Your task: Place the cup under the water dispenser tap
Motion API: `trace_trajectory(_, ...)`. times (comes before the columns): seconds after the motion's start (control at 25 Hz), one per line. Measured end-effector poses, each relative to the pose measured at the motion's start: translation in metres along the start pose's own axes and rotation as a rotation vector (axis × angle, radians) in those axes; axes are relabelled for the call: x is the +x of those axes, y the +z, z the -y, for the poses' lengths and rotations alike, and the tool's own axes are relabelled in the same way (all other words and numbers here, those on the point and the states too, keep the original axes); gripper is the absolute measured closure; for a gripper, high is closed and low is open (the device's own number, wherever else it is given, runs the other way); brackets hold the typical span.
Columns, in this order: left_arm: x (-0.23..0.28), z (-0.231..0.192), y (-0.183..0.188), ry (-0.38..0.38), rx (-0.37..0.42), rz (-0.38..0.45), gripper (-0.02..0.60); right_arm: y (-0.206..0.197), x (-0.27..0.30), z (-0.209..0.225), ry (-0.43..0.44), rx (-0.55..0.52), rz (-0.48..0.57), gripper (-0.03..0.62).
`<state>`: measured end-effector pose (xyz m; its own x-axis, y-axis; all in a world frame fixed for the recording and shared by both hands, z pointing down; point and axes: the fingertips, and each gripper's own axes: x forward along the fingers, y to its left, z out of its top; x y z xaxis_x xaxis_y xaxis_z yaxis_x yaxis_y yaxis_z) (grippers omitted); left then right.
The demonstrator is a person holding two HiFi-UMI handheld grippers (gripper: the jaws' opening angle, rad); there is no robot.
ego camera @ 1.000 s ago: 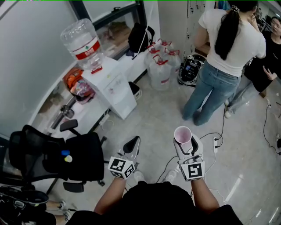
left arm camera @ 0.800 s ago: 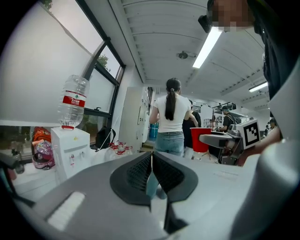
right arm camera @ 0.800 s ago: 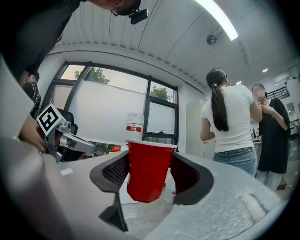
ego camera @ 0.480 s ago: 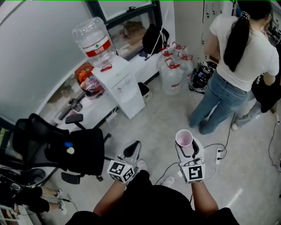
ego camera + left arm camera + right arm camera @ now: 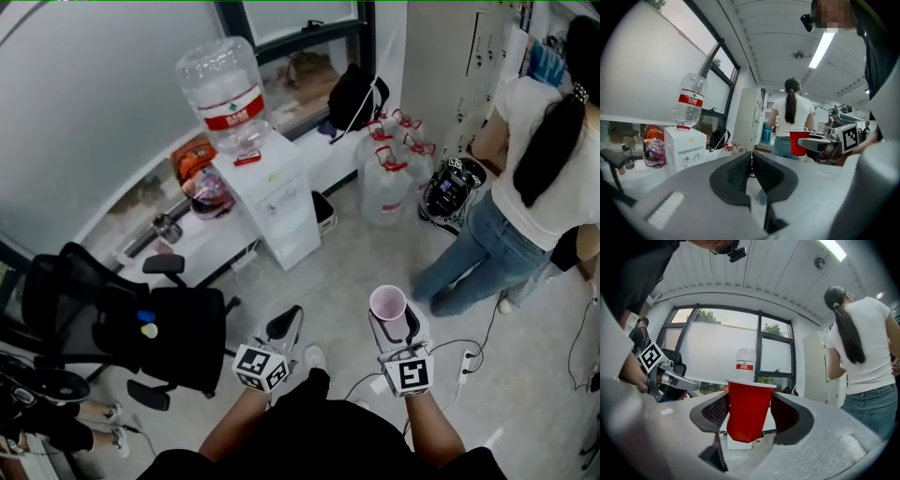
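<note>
A red plastic cup (image 5: pixel 387 302) stands upright between the jaws of my right gripper (image 5: pixel 390 317), which is shut on it; in the right gripper view the pads press the sides of the cup (image 5: pixel 747 411). The white water dispenser (image 5: pixel 277 202) with a clear bottle (image 5: pixel 225 94) on top stands by the window ledge, well ahead and to the left of both grippers. Its taps (image 5: pixel 686 161) face the room. My left gripper (image 5: pixel 284 323) is held beside the right one, shut with nothing in it (image 5: pixel 751 171).
A black office chair (image 5: pixel 141 328) stands at the left. A person in a white shirt and jeans (image 5: pixel 525 206) stands at the right. Several water jugs (image 5: pixel 389 183) sit on the floor right of the dispenser. A power strip and cables (image 5: pixel 464 361) lie near my right side.
Both grippers have moved forward across the floor toward the dispenser, which now sits nearer the middle of the head view. The standing person has slid toward the right edge. The cup stays held.
</note>
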<state>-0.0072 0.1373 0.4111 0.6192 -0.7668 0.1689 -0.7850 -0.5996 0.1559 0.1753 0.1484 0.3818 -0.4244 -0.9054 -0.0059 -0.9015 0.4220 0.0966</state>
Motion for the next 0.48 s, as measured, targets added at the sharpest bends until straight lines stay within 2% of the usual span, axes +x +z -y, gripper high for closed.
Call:
trace_trajectory(0.2,0.023,-0.052,0.026,0.011,0.012,0.034,0.554,0.008,0.059,0.001,0.036,-0.034,0.012,0.320)
trace_trajectory(0.48,0.045,-0.122,0.047,0.033,0.012,0.051,0.554,0.013,0.131,-0.005,0.054,-0.029,-0.005,0.319)
